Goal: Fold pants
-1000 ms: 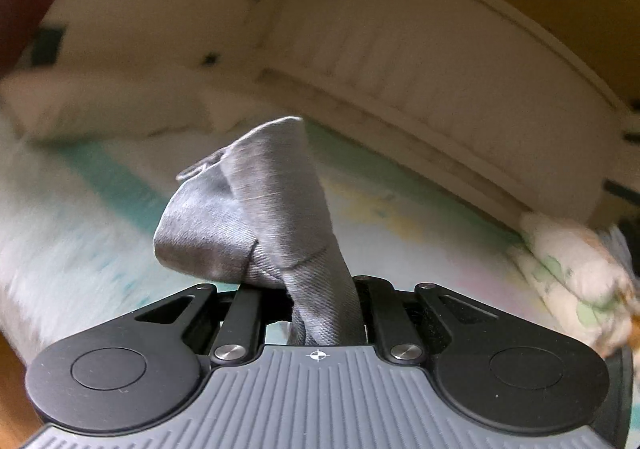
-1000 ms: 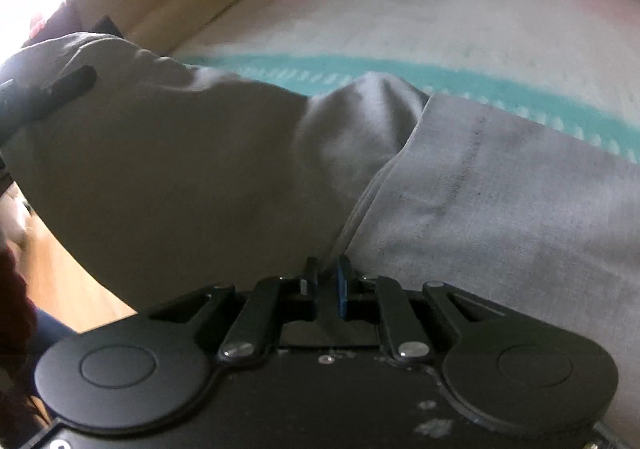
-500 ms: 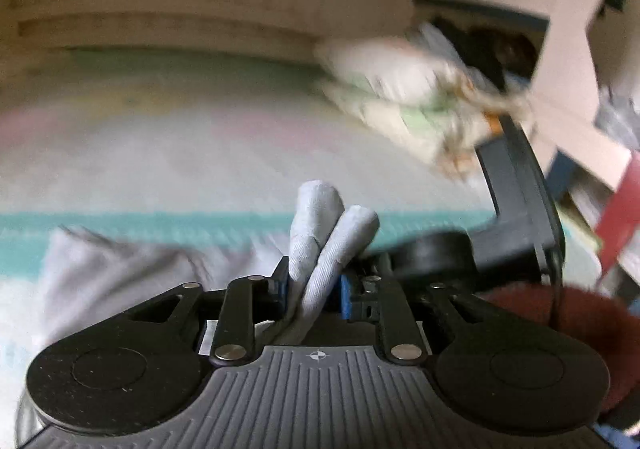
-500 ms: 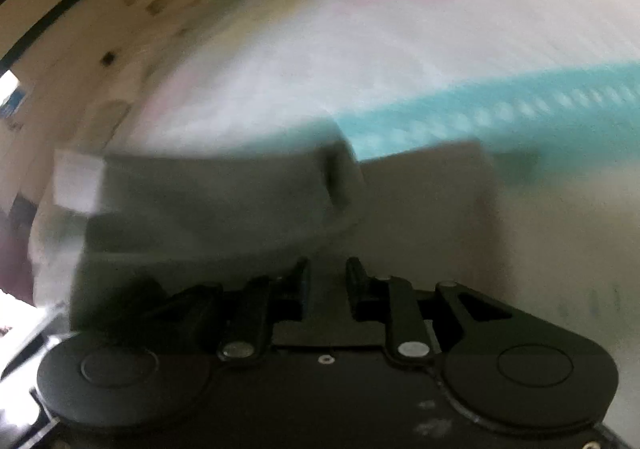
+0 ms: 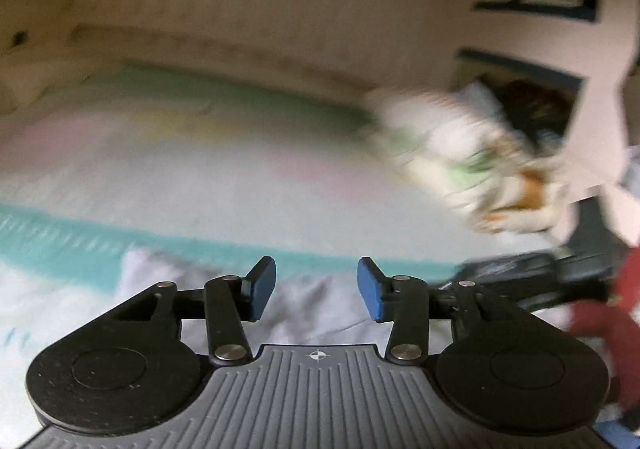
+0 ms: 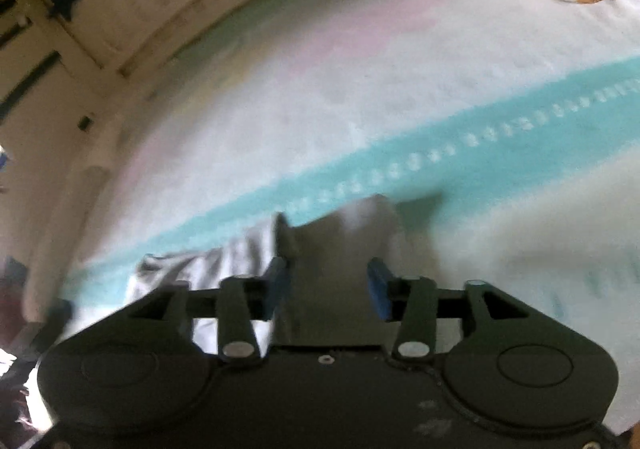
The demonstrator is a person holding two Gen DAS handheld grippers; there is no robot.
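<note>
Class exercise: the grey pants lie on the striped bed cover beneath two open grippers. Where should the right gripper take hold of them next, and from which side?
Probably the raised corner of the grey pants that humps up just ahead of the right gripper, whose jaws have just been opening with nothing pinched. Come from above and the near side: that ridge stands clear of the bed cover, while the rest lies flat.

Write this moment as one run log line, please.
left gripper: jaws just opened, nothing between | right gripper: jaws just opened, over cloth | grey pants: released on striped bed cover
</note>
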